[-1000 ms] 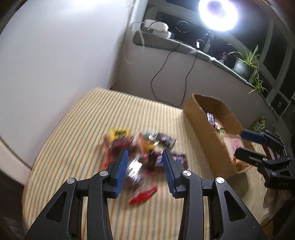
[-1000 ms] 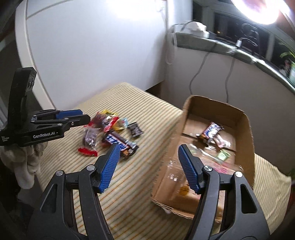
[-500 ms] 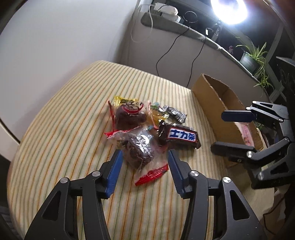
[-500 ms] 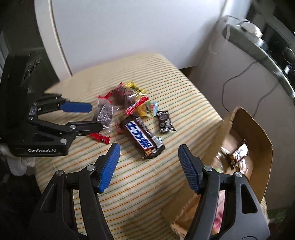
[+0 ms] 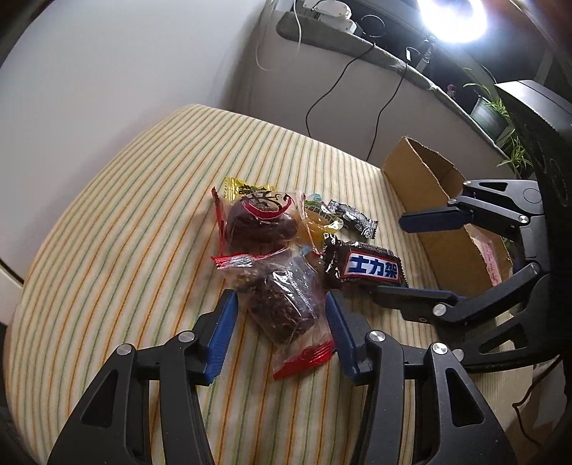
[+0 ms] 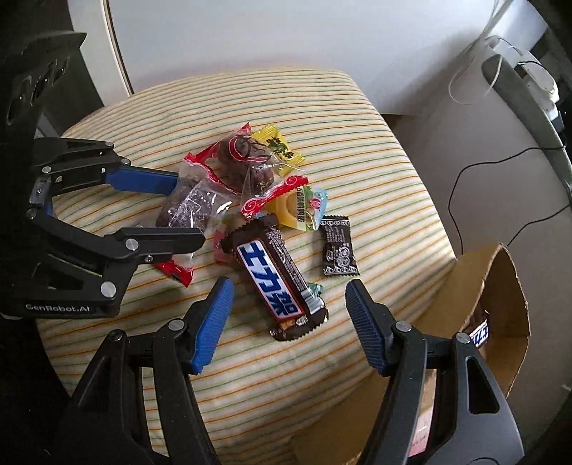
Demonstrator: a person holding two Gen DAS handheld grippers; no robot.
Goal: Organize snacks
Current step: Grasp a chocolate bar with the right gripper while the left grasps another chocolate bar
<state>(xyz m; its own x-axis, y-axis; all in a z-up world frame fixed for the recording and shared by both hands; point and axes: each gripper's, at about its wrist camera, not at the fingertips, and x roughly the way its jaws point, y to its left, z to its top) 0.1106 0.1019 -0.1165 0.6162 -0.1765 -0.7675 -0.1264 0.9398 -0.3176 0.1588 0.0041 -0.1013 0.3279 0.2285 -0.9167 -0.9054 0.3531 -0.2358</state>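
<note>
A pile of snacks lies on the striped cushion (image 5: 118, 229). My left gripper (image 5: 280, 304) is open, its fingers on either side of a clear-wrapped brown cake (image 5: 282, 304), also seen in the right wrist view (image 6: 186, 211). My right gripper (image 6: 286, 297) is open over a brown Snickers bar (image 6: 279, 282), which shows in the left wrist view (image 5: 368, 268). A second wrapped brown cake (image 5: 257, 221), a yellow candy (image 6: 279, 146), a yellow-green packet (image 6: 304, 211) and a small black packet (image 6: 338, 250) lie behind. The cardboard box (image 6: 500, 286) stands to the right.
A white wall (image 5: 107, 71) rises behind the cushion. A ledge with cables and a white device (image 5: 329, 14) runs along the back, with a bright lamp (image 5: 454, 18) and a potted plant (image 5: 493, 114). The box holds another Snickers bar (image 6: 479, 332).
Both grippers have moved down and closer to the snack pile. The left one now straddles the clear-wrapped cake; the right one has swung from the box to over the Snickers bar.
</note>
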